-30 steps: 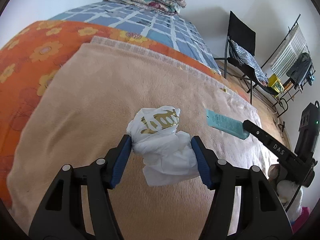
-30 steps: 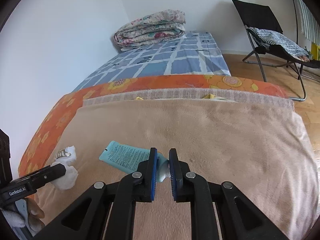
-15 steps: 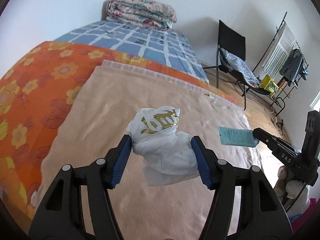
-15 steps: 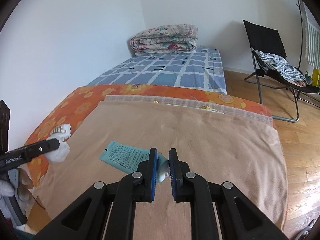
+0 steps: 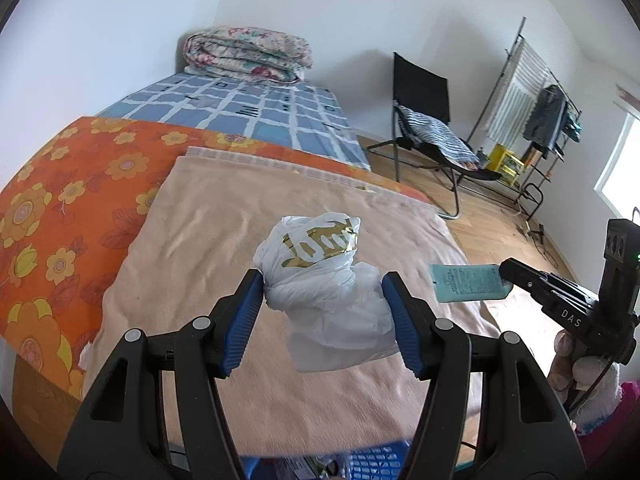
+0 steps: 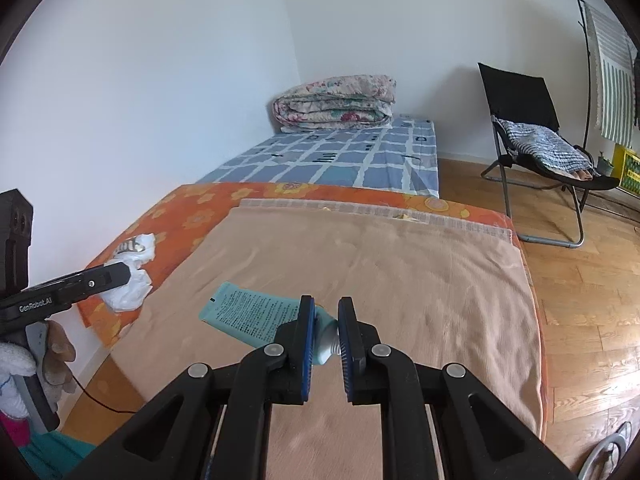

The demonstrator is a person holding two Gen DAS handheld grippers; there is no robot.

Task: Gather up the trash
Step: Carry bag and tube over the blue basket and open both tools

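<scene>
The left gripper (image 5: pixel 323 312) is clamped on a crumpled white plastic bag (image 5: pixel 320 280) with gold lettering, held in the air above the beige blanket (image 5: pixel 224 240). The right gripper (image 6: pixel 324 332) pinches the cap end of a teal tube (image 6: pixel 256 314), also lifted off the blanket. Below the left gripper sits what looks like a blue basket (image 5: pixel 372 462), mostly cut off. Farther back lie an orange floral cover (image 5: pixel 72 184), a folded quilt (image 6: pixel 336 104) and a black chair (image 6: pixel 524 120).
</scene>
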